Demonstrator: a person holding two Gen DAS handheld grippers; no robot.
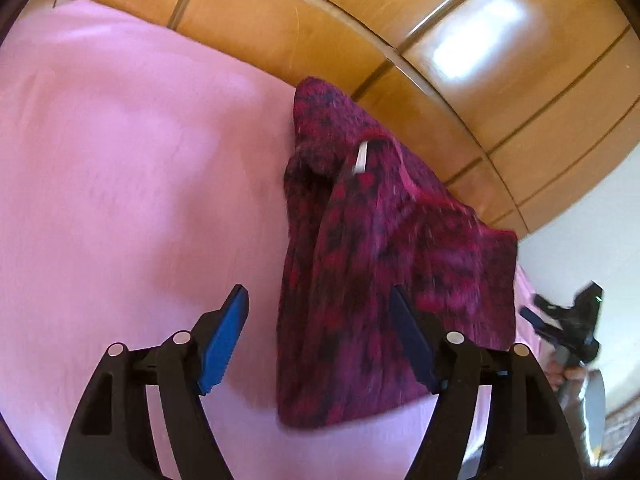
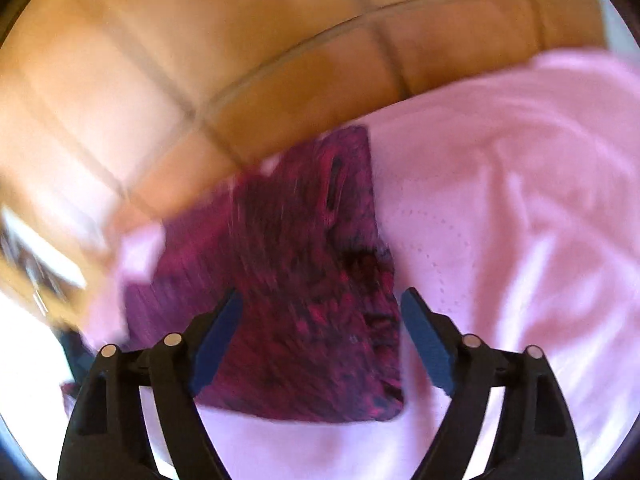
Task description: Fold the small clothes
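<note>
A small dark red and magenta patterned garment (image 1: 384,264) lies in a folded heap on a pink sheet (image 1: 120,180). A white tag shows near its top. My left gripper (image 1: 320,300) is open and empty, hovering over the garment's near left edge. In the right wrist view the same garment (image 2: 304,300) lies on the pink sheet (image 2: 500,220), blurred. My right gripper (image 2: 322,300) is open and empty above the garment's near part. The right gripper also shows at the right edge of the left wrist view (image 1: 568,316).
A glossy wooden headboard with panel grooves (image 1: 400,40) runs behind the bed, also in the right wrist view (image 2: 200,60). The garment lies close to the bed's edge by the wood. A white wall (image 1: 592,240) shows at right.
</note>
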